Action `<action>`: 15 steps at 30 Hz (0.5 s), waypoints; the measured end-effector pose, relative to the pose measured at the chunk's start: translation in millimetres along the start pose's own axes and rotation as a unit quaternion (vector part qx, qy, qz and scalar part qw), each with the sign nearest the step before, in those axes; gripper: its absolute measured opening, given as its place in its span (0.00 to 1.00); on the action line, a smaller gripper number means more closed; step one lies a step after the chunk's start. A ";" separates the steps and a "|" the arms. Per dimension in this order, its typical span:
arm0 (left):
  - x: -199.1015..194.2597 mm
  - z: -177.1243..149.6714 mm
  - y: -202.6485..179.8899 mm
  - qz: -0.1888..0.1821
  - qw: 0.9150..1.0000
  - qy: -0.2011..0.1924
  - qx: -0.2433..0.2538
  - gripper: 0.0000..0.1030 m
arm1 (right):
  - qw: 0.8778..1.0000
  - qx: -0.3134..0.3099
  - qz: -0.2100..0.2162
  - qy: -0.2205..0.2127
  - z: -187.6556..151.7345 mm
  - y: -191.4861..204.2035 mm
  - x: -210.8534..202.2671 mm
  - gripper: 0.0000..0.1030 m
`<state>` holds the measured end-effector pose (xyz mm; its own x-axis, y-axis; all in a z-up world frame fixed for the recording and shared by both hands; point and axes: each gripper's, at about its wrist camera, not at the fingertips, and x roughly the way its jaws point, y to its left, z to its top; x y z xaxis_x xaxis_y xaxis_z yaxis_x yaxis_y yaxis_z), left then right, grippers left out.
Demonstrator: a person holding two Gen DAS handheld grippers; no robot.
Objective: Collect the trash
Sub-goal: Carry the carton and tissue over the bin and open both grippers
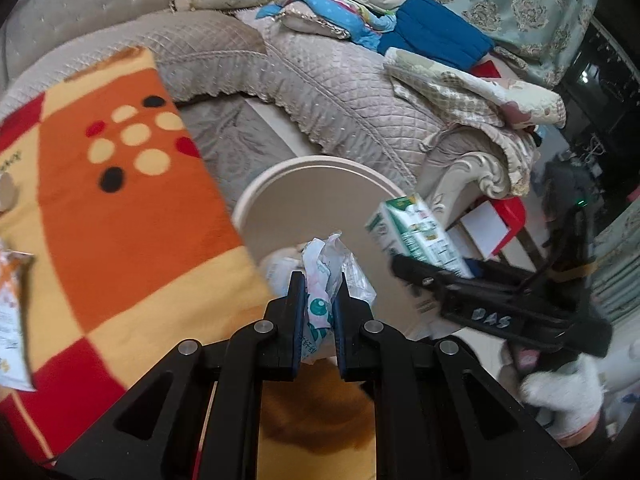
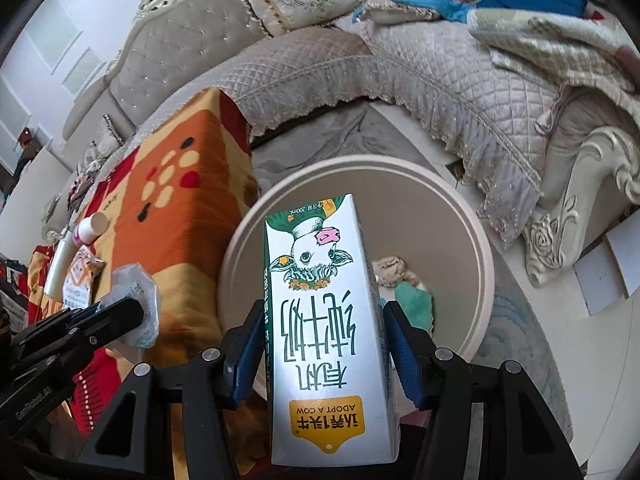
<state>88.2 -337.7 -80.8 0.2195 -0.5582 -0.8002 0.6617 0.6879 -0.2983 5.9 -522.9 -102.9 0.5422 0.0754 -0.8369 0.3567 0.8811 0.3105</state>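
The right hand-held gripper (image 2: 322, 344) is clamped on a milk carton (image 2: 326, 320), its blue pads pressed against the two narrow sides about halfway up, and the carton hangs over the open bin (image 2: 478, 240). The left hand-held gripper (image 1: 318, 304) is pinched shut on a crumpled wrapper (image 1: 320, 280), held near the bin's (image 1: 256, 188) rim on the side by the blanket (image 1: 120, 208).

The carton looks light and probably empty, though I can't tell that for sure. Its card walls are stiff enough to hold shape, and the side grip suits it; a harder squeeze would likely buckle the panels. The coated faces look smooth, so it could slide if the grip slackens. The wrapper is soft, thin and nearly weightless; it gives wherever it's pinched, so any bunched fold will do, and it may cling to the pads when let go.

From the right wrist I can see into the bin: a beige wad (image 2: 394, 270) and something green (image 2: 416, 304) lie at the bottom. That view also shows more litter on the blanket (image 2: 188, 184) near its left edge: a small bottle (image 2: 90, 230), a white tube (image 2: 60, 264) and a snack packet (image 2: 82, 280). The left wrist misses the bin's bottom, hidden behind the wrapper, but shows the right hand-held gripper (image 1: 404, 264) from the side and a packet (image 1: 12, 312) at the blanket's left edge.
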 end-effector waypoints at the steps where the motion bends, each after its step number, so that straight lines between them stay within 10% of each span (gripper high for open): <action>1: 2.5 0.9 -0.5 -0.001 1.000 0.000 -0.002 0.11 | 1.000 0.003 0.000 0.002 0.0 -1.5 2.7 0.54; 4: 7.4 3.5 -0.6 -0.004 1.000 0.002 -0.006 0.16 | 1.000 0.018 0.000 0.005 1.3 -6.4 10.4 0.55; 8: 6.3 4.9 6.4 -0.030 0.999 -0.002 -0.023 0.54 | 0.999 0.039 -0.005 0.006 3.8 -13.3 16.8 0.56; 15: 2.7 2.6 8.0 -0.012 1.000 -0.008 -0.026 0.54 | 0.999 0.036 -0.009 0.007 -0.7 -14.1 15.2 0.64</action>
<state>95.9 -334.9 -84.0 0.2158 -0.5812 -0.7846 0.6292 0.6972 -0.3434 8.6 -533.8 -120.3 0.5246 0.0672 -0.8487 0.4199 0.8468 0.3266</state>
